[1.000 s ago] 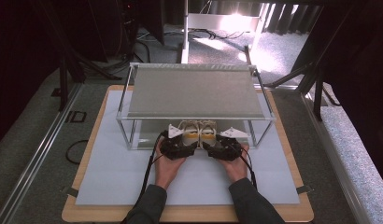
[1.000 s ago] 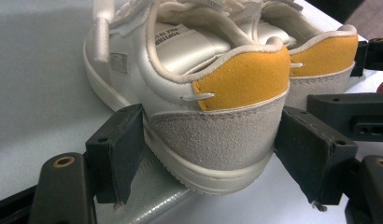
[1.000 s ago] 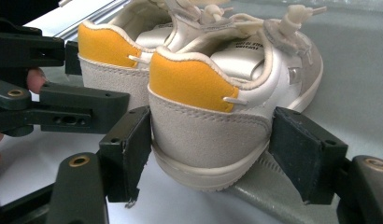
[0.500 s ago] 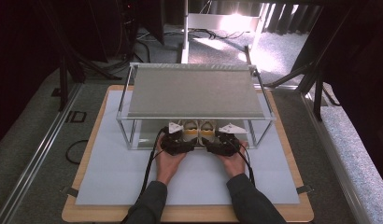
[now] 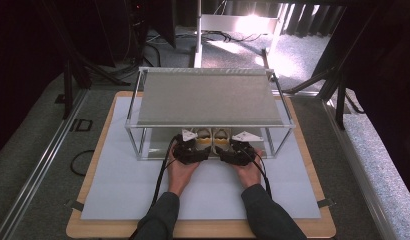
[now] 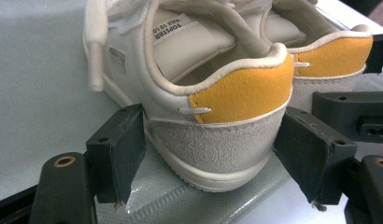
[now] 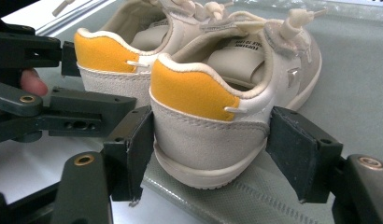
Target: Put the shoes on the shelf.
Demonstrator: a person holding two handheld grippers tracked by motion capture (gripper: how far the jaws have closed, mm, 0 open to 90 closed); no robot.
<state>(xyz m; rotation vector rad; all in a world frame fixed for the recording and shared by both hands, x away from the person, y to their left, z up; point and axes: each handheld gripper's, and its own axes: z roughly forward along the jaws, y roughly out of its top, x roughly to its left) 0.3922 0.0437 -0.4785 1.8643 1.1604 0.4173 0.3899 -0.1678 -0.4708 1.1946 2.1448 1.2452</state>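
A pair of small white shoes with yellow heel tabs stands side by side on the lower shelf of a metal rack (image 5: 208, 97), heels toward me. My left gripper (image 5: 202, 144) (image 6: 208, 154) has its pads against both sides of the left shoe's (image 5: 203, 134) (image 6: 241, 93) grey heel. My right gripper (image 5: 222, 145) (image 7: 210, 154) clasps the heel of the right shoe (image 5: 221, 134) (image 7: 194, 93) in the same way. Each gripper view also takes in the neighbouring shoe (image 6: 329, 56) (image 7: 105, 53) and part of the other gripper. Both shoes rest flat on the shelf mat (image 6: 189, 205).
The rack's broad top shelf overhangs the shoes, and its upright posts (image 5: 140, 145) (image 5: 274, 145) stand to either side of my hands. A white sheet (image 5: 118, 190) covers the wooden board (image 5: 83, 231) in front. Dark stands and cables lie on the floor beyond.
Both grippers have crept a little farther in under the top shelf. The shoes have stayed where they were.
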